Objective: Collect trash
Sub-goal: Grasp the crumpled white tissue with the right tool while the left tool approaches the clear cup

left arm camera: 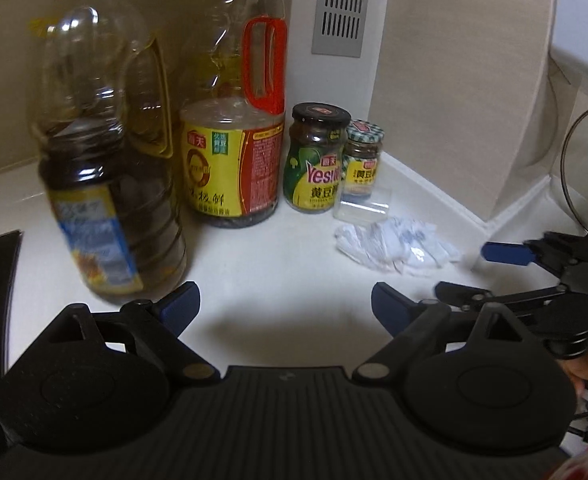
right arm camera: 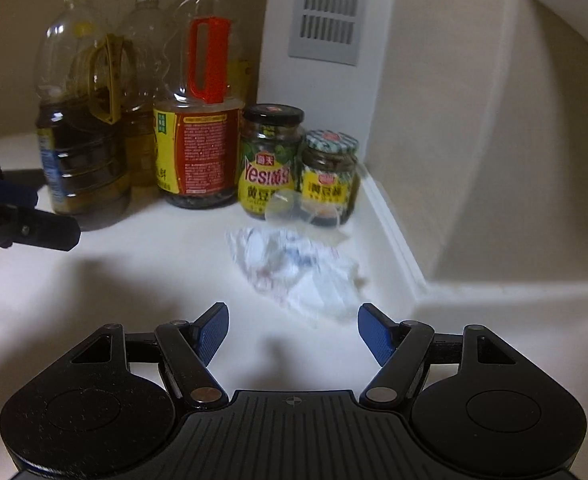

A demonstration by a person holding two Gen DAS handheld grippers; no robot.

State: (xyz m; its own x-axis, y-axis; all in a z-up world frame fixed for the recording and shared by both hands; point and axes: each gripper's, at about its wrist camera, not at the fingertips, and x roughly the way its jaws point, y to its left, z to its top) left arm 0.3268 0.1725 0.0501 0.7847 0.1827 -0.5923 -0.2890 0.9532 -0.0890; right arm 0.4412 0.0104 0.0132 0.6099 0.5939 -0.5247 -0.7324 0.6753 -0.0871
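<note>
Counter [right arm camera: 114,280]: white worktop running into a corner under a wall vent [right arm camera: 328,12]; everything I see stands or lies on it.
Bottles: dark oil bottle [left arm camera: 106,184] nearest my left side, red-handled soy bottle [right arm camera: 200,120] further in, both upright.
Jars: green-label jar [right arm camera: 268,164] and checked-lid jar [right arm camera: 328,172] side by side in the corner, right of the bottles.
Crumpled wrapper [right arm camera: 298,268]: white trash lying flat in front of the jars, a clear plastic piece [right arm camera: 294,210] at its far edge.
Left tongs [left arm camera: 286,300]: my jaws stand wide, nothing between them, wrapper ahead to the right, untouched.
Right tongs [right arm camera: 293,320]: my jaws gape partway, empty, just short of the wrapper's near edge.
</note>
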